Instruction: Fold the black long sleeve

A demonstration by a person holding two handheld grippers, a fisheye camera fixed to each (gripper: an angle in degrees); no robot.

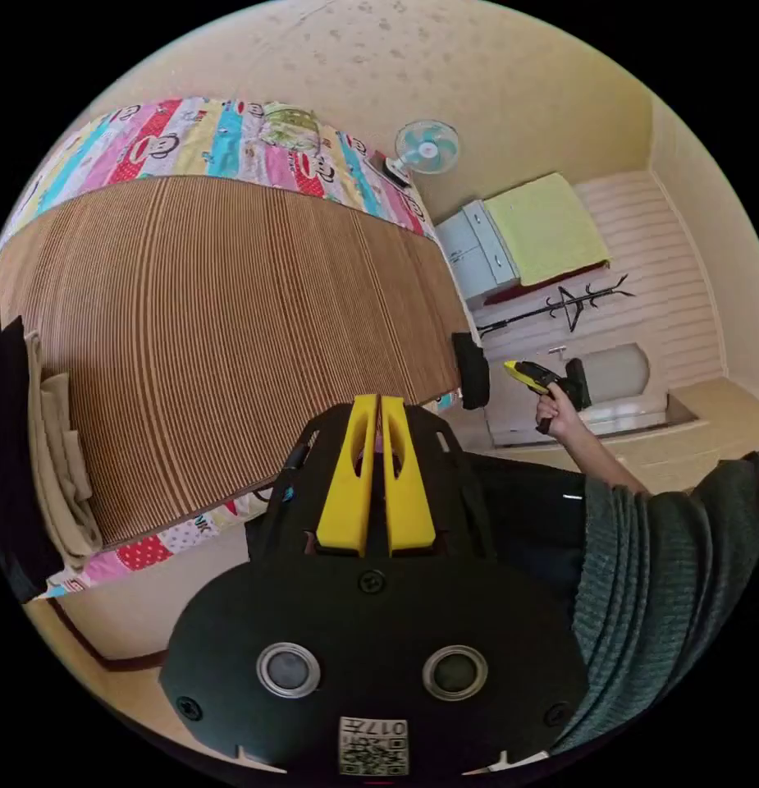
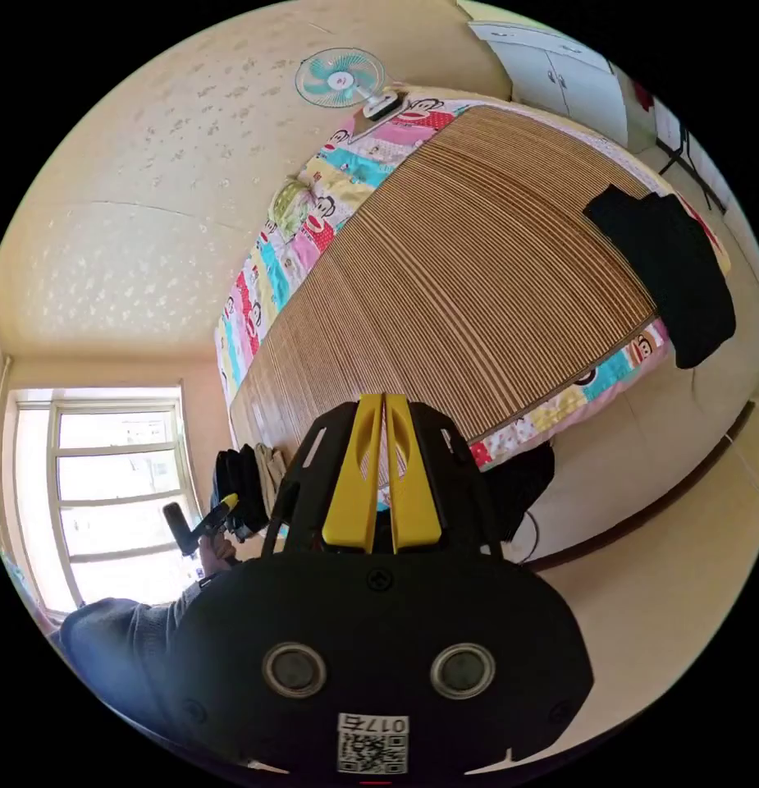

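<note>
Left gripper [image 1: 377, 402] and right gripper [image 2: 383, 400]: jaws closed on nothing, both held off the bed's near edge. Black long sleeve [image 2: 666, 263] lies bunched at a far corner of the striped mat [image 2: 477, 287], overhanging the bed [image 2: 256, 279]. Judged step: none begun. Next: reach, grasp and spread it.

One bed [image 2: 477, 271], one black garment [image 2: 666, 263], one fan [image 2: 340, 80], two hand-held grippers.
</note>
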